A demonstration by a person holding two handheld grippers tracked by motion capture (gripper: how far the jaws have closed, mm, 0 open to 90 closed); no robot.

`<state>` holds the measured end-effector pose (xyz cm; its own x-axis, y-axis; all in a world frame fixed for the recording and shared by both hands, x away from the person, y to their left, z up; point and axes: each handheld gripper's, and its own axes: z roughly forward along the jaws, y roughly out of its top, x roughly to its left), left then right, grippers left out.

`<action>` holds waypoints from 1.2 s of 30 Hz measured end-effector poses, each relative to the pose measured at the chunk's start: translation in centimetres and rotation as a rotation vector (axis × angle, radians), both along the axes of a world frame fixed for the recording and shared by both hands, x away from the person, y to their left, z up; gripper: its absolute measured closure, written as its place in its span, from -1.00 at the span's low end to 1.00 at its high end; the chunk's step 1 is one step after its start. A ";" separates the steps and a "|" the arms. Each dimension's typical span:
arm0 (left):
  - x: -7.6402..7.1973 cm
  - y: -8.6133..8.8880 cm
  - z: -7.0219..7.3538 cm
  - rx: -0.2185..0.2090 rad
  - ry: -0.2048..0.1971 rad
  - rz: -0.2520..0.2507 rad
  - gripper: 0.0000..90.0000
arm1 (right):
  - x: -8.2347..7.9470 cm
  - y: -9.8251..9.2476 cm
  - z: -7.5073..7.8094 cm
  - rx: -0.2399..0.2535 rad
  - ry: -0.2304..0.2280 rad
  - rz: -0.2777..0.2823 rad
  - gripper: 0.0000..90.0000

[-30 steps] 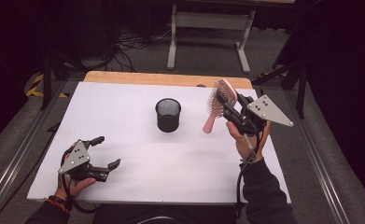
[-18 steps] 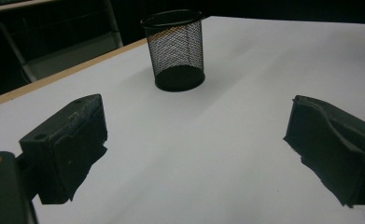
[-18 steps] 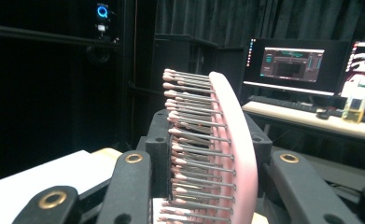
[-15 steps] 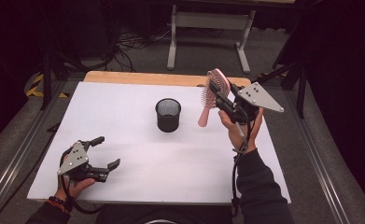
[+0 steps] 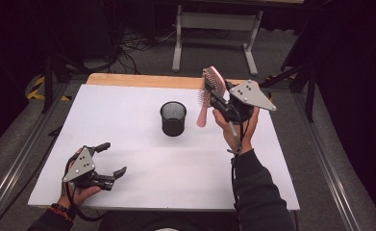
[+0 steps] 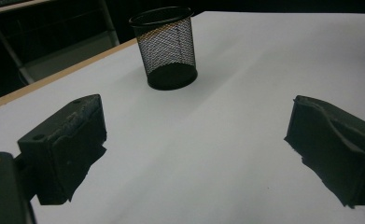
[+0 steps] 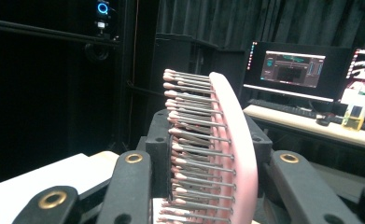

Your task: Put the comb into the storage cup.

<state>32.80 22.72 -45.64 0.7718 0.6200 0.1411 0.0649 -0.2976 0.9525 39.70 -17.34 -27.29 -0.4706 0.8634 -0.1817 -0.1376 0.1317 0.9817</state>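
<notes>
Right hand-held gripper [image 5: 218, 98]: upper right of centre in the high view, raised above the tabletop [image 5: 128, 120], jaws clamped on a pink paddle hairbrush [image 5: 209, 91]. Brush held at its head, the handle hanging down toward the tabletop, bristles facing the left of the frame; in the right gripper view the head [image 7: 227, 140] stands upright between the two black jaws, bristle rows pointing to frame left. Left hand-held gripper [image 5: 109, 159]: lower left of the high view, low over the tabletop, jaws wide apart with nothing between them. Black wire-mesh pen cup [image 5: 173, 118]: centre of the high view, upright, mouth open and apparently empty, just left of the dangling handle; in the left gripper view it stands at upper centre [image 6: 167, 46]. Handling, by judgement: the brush is light and rigid plastic, the back smooth and possibly slippery, the bristles springy and yielding, so a pinch across the head edges is firmer than one on the pins; the slim handle is the end likely to fit the cup, which is light and could tip if nudged.
</notes>
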 end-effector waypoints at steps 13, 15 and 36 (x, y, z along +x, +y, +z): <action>0.0 0.3 0.0 -0.026 -0.011 0.021 -0.88 | 0.5 1.4 1.2 -0.001 -0.003 0.006 0.42; 0.1 0.3 0.0 -0.019 -0.008 0.018 -0.88 | 0.8 1.8 1.4 0.003 0.003 0.006 0.42; -0.1 0.2 -0.1 -0.007 0.014 0.019 -0.89 | 2.7 4.9 1.6 0.024 0.012 0.022 0.42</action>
<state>32.74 22.93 -45.75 0.7618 0.6354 0.1264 0.0833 -0.2896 0.9535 42.39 -12.42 -25.72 -0.4919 0.8567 -0.1555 -0.1285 0.1051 0.9861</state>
